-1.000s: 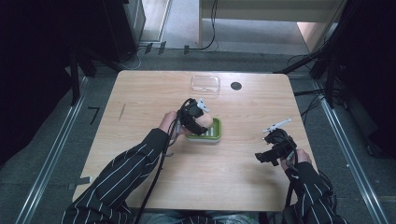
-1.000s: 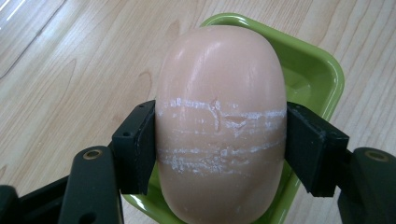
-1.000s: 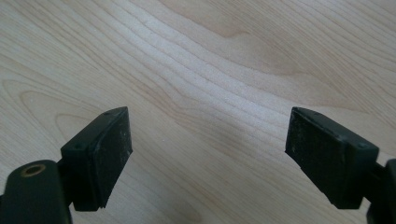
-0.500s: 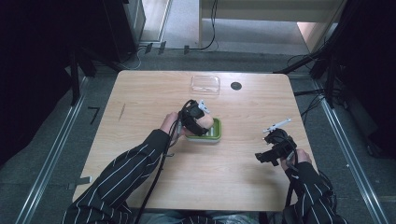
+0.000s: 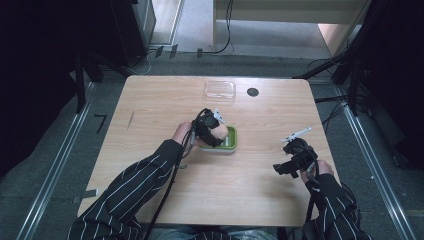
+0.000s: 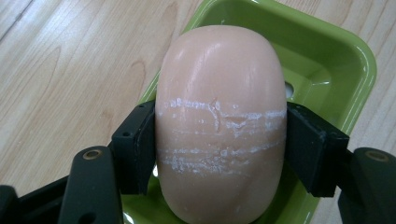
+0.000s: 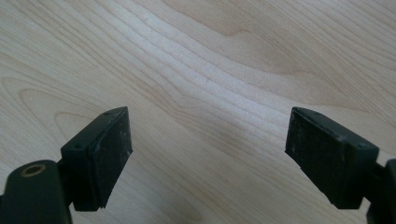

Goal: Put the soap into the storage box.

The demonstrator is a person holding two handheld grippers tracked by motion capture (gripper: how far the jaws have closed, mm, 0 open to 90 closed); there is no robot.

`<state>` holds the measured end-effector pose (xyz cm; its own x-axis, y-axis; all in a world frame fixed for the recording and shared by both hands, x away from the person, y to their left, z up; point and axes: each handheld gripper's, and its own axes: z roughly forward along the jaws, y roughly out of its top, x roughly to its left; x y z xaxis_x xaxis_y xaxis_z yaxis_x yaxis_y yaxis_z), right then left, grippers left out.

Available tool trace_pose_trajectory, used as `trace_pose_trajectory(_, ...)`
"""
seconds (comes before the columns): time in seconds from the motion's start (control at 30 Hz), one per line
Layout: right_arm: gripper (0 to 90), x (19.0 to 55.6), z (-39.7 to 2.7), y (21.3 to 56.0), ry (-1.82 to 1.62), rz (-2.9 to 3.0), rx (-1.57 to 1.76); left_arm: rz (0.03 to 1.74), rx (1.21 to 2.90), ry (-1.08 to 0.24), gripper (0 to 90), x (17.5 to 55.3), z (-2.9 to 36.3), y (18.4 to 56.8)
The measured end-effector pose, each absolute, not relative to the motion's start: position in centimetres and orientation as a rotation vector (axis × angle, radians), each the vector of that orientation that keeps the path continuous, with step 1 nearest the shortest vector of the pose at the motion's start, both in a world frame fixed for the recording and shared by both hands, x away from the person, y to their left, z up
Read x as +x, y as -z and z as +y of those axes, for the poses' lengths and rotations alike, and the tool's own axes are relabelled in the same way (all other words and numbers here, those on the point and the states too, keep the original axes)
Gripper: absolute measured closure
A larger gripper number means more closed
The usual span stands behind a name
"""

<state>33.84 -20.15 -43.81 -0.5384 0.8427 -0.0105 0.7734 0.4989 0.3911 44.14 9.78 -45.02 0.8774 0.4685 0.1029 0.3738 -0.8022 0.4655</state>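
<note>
Left gripper view: left claw (image 6: 219, 154) clamps smooth, scuffed oval soap (image 6: 219, 116) over glossy green dish (image 6: 327, 70); right claw (image 7: 208, 158) spread wide.

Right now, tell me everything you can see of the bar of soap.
The bar of soap is a smooth, rounded oval, pale peach, glossy, with whitish scuff lines across its middle. The left gripper is shut on it, one black finger pressing each long side. It sits over the green soap dish; whether it touches the dish cannot be told.

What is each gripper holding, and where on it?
Left gripper clamps the soap across its middle, over the green dish. Right gripper holds nothing.
</note>
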Motion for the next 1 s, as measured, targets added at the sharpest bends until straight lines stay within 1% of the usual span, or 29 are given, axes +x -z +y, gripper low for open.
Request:
trace_pose_trajectory(0.77,15.4,33.87,-20.17,43.83,-0.504,2.542,1.391,0.641,2.600,-0.262,33.2,44.08,9.73,45.39)
trace_pose_trajectory(1.0,15.4,33.87,-20.18,43.83,-0.506,2.540,1.392,0.631,2.613,-0.286,32.9,43.92,9.56,45.28)
